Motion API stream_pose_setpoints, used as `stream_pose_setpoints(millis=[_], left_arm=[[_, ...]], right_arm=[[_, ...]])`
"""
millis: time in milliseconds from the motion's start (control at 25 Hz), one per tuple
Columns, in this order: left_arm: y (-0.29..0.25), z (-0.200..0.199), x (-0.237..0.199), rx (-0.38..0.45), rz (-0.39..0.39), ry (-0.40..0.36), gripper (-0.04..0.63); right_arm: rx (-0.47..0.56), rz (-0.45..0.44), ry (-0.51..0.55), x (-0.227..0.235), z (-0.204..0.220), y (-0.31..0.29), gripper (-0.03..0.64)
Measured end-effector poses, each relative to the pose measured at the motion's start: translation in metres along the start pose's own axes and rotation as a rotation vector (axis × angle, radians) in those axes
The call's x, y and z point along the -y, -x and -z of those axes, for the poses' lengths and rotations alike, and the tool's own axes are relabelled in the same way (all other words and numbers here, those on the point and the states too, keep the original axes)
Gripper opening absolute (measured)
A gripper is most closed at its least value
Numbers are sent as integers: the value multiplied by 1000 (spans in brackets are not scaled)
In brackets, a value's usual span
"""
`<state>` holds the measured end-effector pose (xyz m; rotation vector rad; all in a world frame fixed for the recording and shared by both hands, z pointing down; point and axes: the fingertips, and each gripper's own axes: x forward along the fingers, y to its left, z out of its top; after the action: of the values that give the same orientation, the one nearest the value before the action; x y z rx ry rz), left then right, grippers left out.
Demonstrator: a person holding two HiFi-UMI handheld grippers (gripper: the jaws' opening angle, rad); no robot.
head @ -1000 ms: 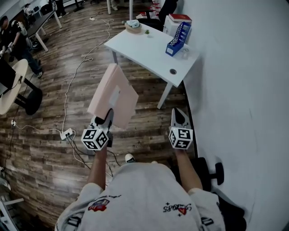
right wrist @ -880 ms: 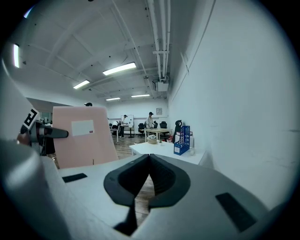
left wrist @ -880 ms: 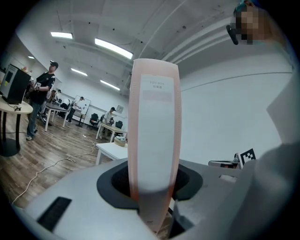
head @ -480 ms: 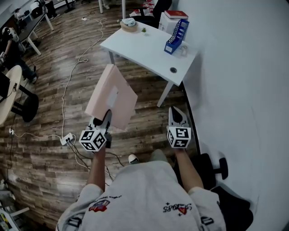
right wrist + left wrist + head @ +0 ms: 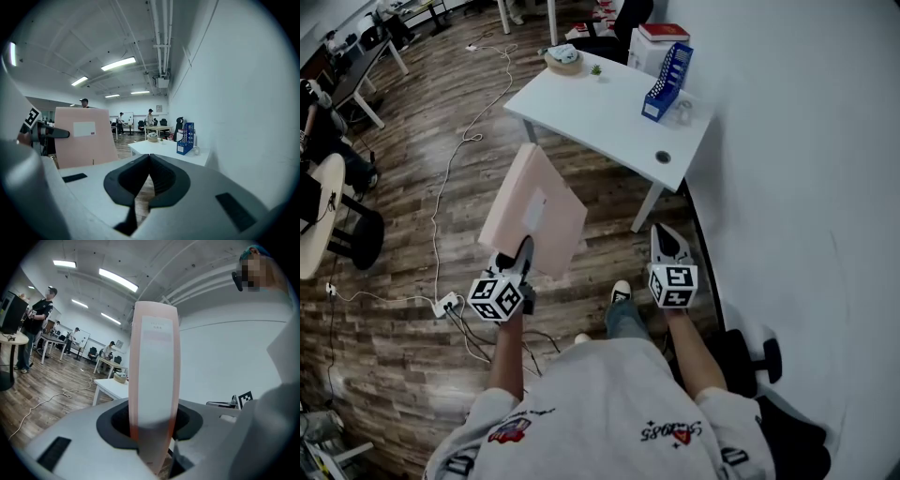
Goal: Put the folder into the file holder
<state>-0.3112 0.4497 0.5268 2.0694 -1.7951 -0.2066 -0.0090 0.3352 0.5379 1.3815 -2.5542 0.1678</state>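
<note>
The pink folder [image 5: 532, 211] stands upright with my left gripper [image 5: 521, 251] shut on its lower edge. In the left gripper view the folder [image 5: 154, 380] shows edge-on, clamped between the jaws of that gripper [image 5: 153, 427]. The blue file holder [image 5: 667, 82] stands on the white table [image 5: 600, 112] by the wall, well ahead of both grippers. My right gripper [image 5: 666, 236] hangs to the right of the folder, shut and holding nothing. In the right gripper view, beyond that gripper [image 5: 149, 157], the folder [image 5: 84, 136], the table [image 5: 157, 149] and the file holder [image 5: 185, 138] all show.
A basket [image 5: 565, 61], a small plant [image 5: 596, 68] and a clear cup [image 5: 682, 111] are on the table. Cables [image 5: 455, 150] and a power strip [image 5: 445, 305] lie on the wooden floor. The white wall [image 5: 806, 187] runs along the right, with a chair base [image 5: 750, 361] near it.
The person has stepped towards the table, and a foot now shows ahead of the body. Both grippers and the folder moved with the person, and the grip is unchanged.
</note>
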Motion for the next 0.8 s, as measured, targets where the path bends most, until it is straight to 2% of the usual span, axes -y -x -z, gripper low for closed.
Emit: stream_pose_setpoints(millis=[360,560,800], left_arm=[[-93,-43,-11,14,-62,-28,143],[-156,-46,-7,9,-97,-29,143],[-234,-41,13,-1,-94,-21,143]], right_arm=[[4,-76,-25,52,-37,-115,-8],[17,-90,-41,103,-52,-176,-8],[12,-96,-61,168,-51,-222,-8]])
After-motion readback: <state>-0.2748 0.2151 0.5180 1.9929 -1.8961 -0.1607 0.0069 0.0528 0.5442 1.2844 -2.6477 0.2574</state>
